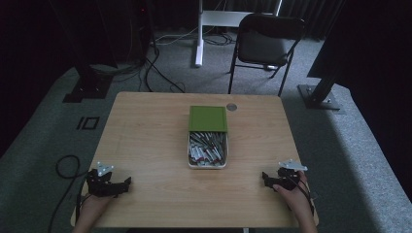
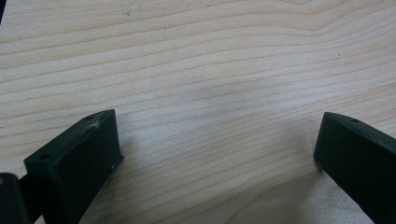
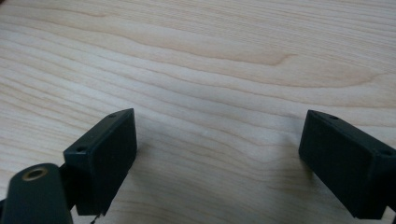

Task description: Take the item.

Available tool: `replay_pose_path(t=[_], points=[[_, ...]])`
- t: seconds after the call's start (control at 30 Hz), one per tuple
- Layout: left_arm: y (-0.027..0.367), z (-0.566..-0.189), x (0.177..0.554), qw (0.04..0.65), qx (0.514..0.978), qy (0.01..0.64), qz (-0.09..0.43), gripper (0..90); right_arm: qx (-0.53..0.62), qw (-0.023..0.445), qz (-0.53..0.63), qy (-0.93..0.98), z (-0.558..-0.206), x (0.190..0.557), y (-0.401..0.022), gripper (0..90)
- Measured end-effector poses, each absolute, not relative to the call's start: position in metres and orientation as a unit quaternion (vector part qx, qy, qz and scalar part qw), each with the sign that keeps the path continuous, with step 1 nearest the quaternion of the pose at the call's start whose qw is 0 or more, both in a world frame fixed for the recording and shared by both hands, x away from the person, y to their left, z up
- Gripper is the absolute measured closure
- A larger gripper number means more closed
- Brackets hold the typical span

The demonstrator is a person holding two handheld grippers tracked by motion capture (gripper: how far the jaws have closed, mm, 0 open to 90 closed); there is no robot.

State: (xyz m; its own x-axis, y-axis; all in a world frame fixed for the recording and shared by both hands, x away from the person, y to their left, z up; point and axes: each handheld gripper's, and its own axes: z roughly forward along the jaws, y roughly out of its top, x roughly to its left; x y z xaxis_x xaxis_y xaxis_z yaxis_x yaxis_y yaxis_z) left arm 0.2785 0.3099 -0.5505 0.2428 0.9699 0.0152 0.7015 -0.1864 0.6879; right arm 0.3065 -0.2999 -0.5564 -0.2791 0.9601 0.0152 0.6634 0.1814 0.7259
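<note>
Centrally, the box point(image 1: 207, 145) lies on the table point(image 1: 145, 141), between and beyond my left gripper point(image 1: 127, 181) and right gripper point(image 1: 265, 176); both rest well apart from it, jaws wide, empty.

Readable text: none on any surface.
Green lid point(image 1: 208, 118): plain, with no label or brand to be made out, lying at the far middle of the counter point(image 1: 145, 145).
Open box point(image 1: 207, 150): the red-and-white items inside may carry print, but they are too small and dim to read.
Round mark point(image 1: 231, 107): a small grey disc near the counter's far edge, with no lettering legible.
Counter surface: bare wood grain in both gripper views, with no marks or numbers.
Tool jaws: black, unmarked, no brand visible.
</note>
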Motion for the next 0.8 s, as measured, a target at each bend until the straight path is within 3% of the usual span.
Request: replay_pose_path(t=[0.8], points=[[0.3111, -0.5504, 0.2781, 0.289, 0.739, 0.563, 0.231, 1.2, 0.556, 0.232, 0.319, 0.732, -0.5563, 0.3059, -0.2997, 11.5]])
